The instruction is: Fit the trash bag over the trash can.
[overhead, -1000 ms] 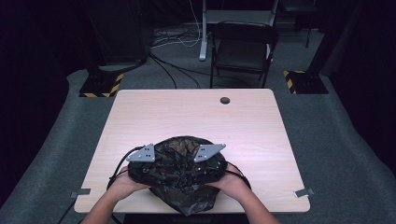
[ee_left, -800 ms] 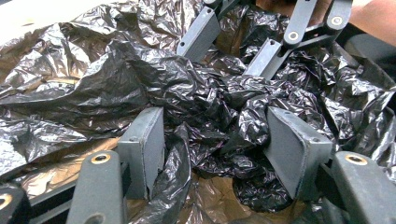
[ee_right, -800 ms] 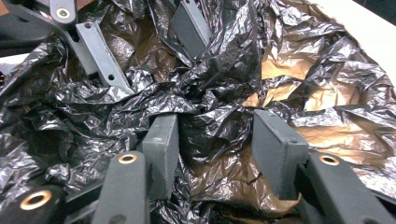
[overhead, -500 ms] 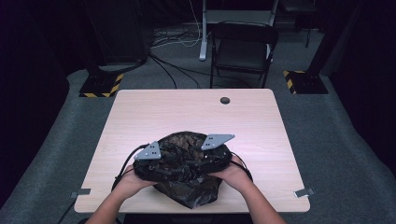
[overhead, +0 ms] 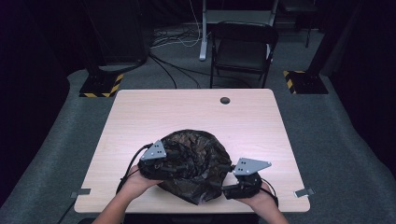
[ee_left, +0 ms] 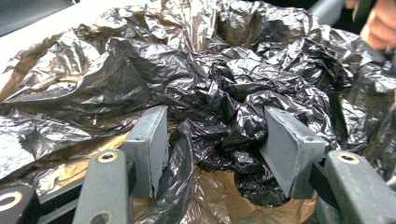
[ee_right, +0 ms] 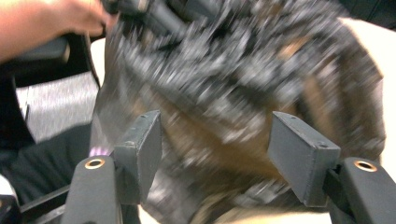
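Dark floor surrounds a pale wooden table (overhead: 196, 116), with a chair (overhead: 243, 46) beyond its far edge. From the high view, a crumpled black bag (overhead: 196, 161) lies near the table's front edge; the left gripper (overhead: 161, 163) sits against its left side, the right gripper (overhead: 233, 186) just off its right front corner. Left gripper view: the bag (ee_left: 196, 84) bunches between the part-open jaws, a fold against each pad. Right gripper view: the blurred bag (ee_right: 243, 84) lies ahead of the jaws, which have just been opening with nothing pinched between them.
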